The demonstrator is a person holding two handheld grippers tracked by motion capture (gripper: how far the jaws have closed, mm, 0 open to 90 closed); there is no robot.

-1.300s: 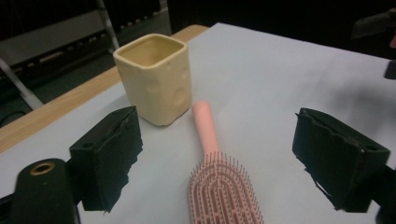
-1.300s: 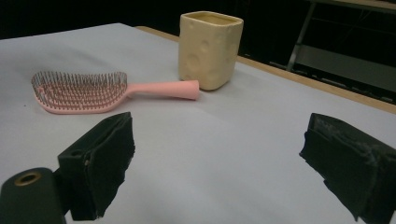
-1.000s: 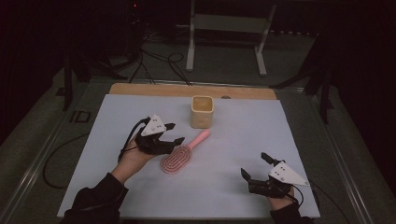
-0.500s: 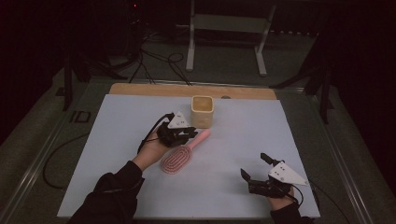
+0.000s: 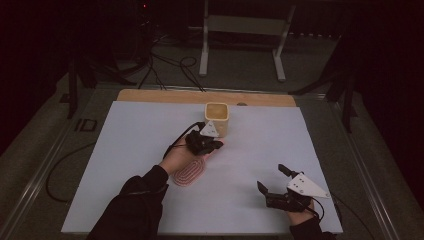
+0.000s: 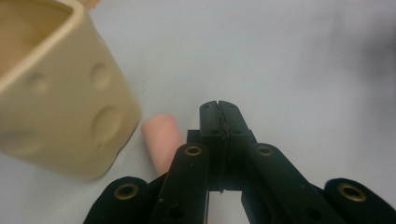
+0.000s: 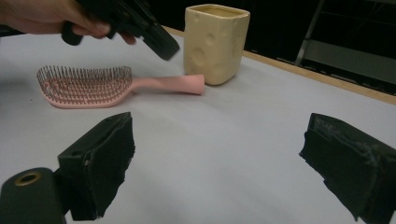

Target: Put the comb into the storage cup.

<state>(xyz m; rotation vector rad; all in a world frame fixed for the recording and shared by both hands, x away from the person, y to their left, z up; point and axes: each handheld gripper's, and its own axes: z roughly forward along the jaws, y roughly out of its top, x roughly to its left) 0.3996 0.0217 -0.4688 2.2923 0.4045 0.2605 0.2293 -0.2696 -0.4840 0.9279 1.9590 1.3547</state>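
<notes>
right gripper [image 5: 272, 181] sits low near front edge of white surface [image 5: 125, 150], fingers wide, nothing betw them. further in, pink hairbrush [image 7: 88, 84] lies flat, bristles up, handle tip just beside cream cup [image 7: 215, 42]. left gripper [image 6: 219, 108] hangs over the handle, fingers just closed tight together, nothing betw them.

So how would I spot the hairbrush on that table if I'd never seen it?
Look at the pale sheet covering the table, then at the cream square cup near its far edge. Just in front of the cup lies the pink hairbrush, flat with bristles up, its handle tip close beside the cup's base. It is the table's one pink thing, under the left gripper.
</notes>
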